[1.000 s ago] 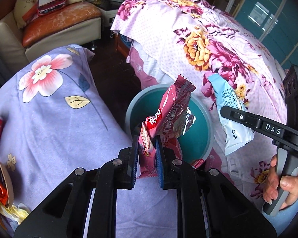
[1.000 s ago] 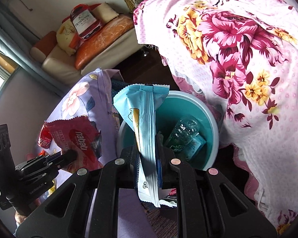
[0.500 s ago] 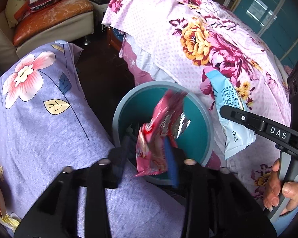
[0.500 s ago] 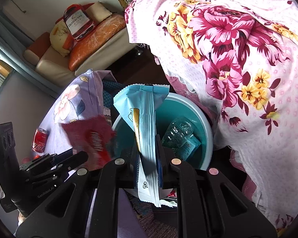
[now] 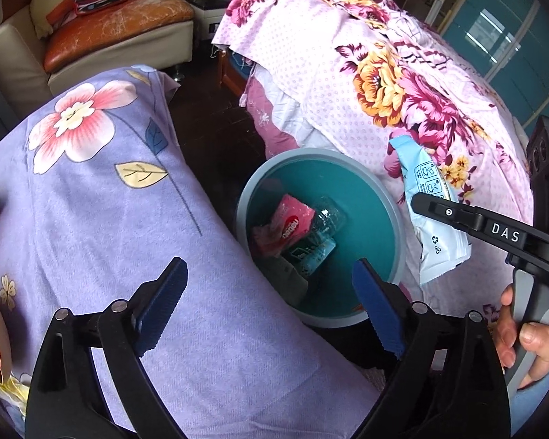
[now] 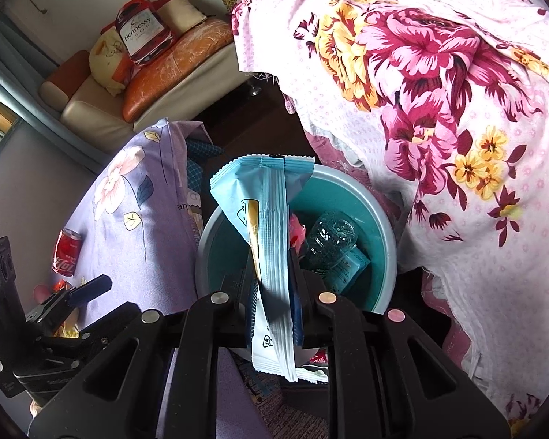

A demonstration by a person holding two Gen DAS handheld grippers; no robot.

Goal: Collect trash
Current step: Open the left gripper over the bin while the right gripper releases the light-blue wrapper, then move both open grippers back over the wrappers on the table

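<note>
Over the round teal plastic bin | your left gripper has just spread wide, empty | your right gripper, jaws just easing apart, seemingly still pinches the light-blue foil wrapper | red crumpled wrapper lies inside.

Matt plastic bin, glossy wrapper, cotton bedspread

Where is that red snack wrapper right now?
In the left wrist view the red snack wrapper lies inside the teal bin, lower centre, against a clear plastic bottle, beyond the open left gripper.
</note>
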